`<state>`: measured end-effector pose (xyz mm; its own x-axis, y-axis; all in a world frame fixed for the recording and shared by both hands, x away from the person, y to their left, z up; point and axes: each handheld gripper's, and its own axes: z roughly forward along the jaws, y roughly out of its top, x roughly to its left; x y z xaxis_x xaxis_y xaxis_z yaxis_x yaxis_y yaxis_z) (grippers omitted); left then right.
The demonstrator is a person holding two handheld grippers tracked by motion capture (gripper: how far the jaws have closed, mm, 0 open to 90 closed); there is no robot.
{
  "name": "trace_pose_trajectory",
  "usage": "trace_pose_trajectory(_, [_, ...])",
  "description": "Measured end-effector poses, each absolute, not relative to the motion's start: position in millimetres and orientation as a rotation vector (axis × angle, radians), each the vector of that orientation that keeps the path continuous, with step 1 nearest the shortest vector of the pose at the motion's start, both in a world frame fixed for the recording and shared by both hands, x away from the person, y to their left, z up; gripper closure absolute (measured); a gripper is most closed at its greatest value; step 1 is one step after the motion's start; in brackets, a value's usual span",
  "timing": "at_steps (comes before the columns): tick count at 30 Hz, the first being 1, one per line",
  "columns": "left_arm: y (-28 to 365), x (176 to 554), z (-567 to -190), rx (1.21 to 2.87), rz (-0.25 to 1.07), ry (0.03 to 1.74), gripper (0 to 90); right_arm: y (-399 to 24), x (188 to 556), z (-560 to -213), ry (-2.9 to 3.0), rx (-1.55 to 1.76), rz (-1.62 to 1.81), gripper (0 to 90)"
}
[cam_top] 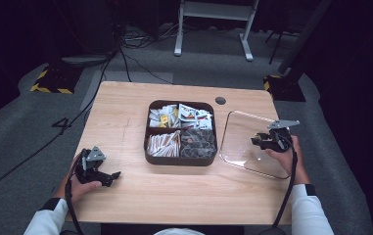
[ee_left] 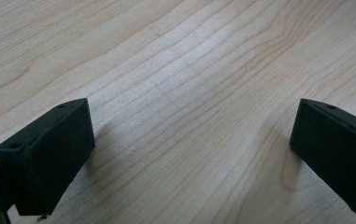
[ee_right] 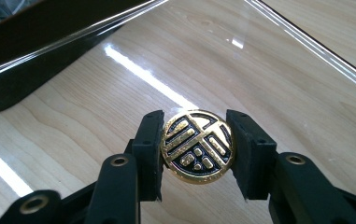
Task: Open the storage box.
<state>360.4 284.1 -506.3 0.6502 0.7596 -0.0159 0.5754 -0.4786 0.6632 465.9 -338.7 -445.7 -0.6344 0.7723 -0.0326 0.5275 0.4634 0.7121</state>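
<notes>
A round gold-and-black knob (ee_right: 197,147) sits clamped between the right gripper (ee_right: 197,154), atop the clear lid (cam_top: 250,142) lying flat on the table (cam_top: 125,103) right of the divided box (cam_top: 181,132). The lid looks stiff, slippery and breakable; the knob seems the sure hold. The left gripper (ee_left: 185,154) rests apart, empty.

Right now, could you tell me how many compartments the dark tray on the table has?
4. The tray is split into quarters: far left with light and yellow packets, far right with white packets, near left with tan sticks, near right with dark items.
</notes>
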Motion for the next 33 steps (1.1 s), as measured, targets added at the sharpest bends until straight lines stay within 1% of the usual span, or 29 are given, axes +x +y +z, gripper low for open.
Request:
trace_pose_trajectory(15, [284, 360, -506, 2.223, 0.372, 1.031, 0.2, -340, 476, -471, 2.368, 1.122, 0.934, 59.4])
trace_pose_trajectory(33, [284, 360, -506, 2.225, 0.369, 1.031, 0.2, -339, 483, -486, 2.356, 1.161, 0.939, 59.1])
